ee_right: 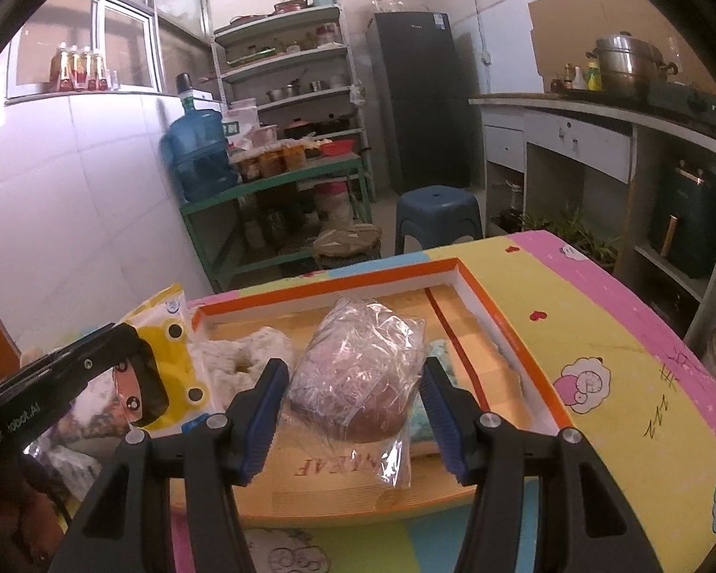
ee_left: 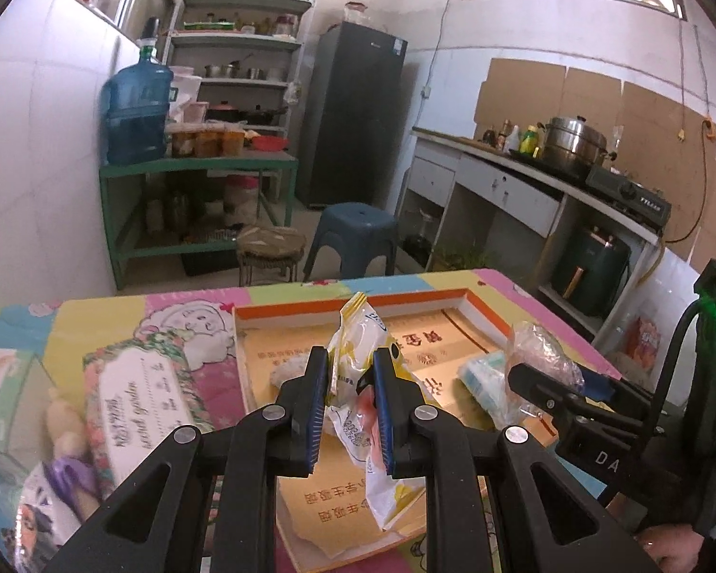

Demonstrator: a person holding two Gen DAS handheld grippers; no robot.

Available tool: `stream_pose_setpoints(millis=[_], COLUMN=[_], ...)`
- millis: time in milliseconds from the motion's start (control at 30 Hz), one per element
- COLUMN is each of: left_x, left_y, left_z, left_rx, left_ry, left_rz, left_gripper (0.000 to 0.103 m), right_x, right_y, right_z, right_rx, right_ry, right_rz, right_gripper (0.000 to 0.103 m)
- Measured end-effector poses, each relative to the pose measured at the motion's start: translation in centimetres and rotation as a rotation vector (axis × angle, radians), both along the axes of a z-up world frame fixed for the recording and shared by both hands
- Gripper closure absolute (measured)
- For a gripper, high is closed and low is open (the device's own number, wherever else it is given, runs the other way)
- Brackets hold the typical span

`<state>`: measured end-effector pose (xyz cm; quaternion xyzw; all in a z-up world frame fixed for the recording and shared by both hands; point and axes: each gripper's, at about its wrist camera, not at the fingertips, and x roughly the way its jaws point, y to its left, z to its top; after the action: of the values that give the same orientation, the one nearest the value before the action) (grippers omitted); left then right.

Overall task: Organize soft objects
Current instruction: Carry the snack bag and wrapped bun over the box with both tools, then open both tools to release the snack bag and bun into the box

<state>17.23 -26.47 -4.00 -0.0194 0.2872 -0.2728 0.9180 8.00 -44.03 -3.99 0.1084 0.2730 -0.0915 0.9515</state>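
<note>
Left gripper (ee_left: 348, 382) nearly closed, pinching yellow snack bag (ee_left: 358, 334) at frame centre. Right gripper (ee_right: 353, 396) half open, clamping wrapped bun (ee_right: 358, 377) over tray (ee_right: 525, 363).

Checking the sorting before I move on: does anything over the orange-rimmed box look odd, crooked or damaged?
Nothing looks damaged or spilled. The yellow-and-white plastic snack packet hangs crumpled and tilted in the left gripper, and the clear-wrapped brown bun sits between the right gripper fingers, both above the orange-rimmed cardboard box.
</note>
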Motion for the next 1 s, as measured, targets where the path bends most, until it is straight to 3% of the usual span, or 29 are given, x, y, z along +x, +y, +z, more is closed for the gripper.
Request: stream_pose_setpoints(millis=[300, 533, 633, 700, 800, 1000], left_x=[0.8, 2.0, 2.1, 1.7, 1.1, 0.5], left_y=[-1.7, -2.3, -2.0, -1.5, -0.5, 0.8], left_z=[-2.1, -4.1, -3.9, -3.4, -2.3, -0.9], left_rx=[0.026, 0.041, 0.026, 0.009, -0.027, -0.05], left_ry=[0.03, 0.099, 0.083, 0.047, -0.004, -0.011], left_rz=[0.001, -0.006, -0.019, -0.002, 0.022, 0.035], left_gripper=[0.084, 0.083, 0.065, 0.029, 0.025, 0.025], right_x=[1.3, 2.3, 2.4, 2.2, 1.8, 0.9], right_y=[-1.5, -1.8, -1.9, -2.2, -2.6, -1.6], right_z=[-1.4, -2.9, -2.9, -2.8, -2.5, -1.5], right_rx=[-0.003, -0.013, -0.019, -0.008, 0.012, -0.018], right_ry=[0.038, 0.088, 0.095, 0.083, 0.067, 0.045], right_rz=[-0.031, -0.041, -0.06, -0.068, -0.079, -0.09], right_gripper=[0.046, 0.045, 0.034, 0.024, 0.024, 0.024])
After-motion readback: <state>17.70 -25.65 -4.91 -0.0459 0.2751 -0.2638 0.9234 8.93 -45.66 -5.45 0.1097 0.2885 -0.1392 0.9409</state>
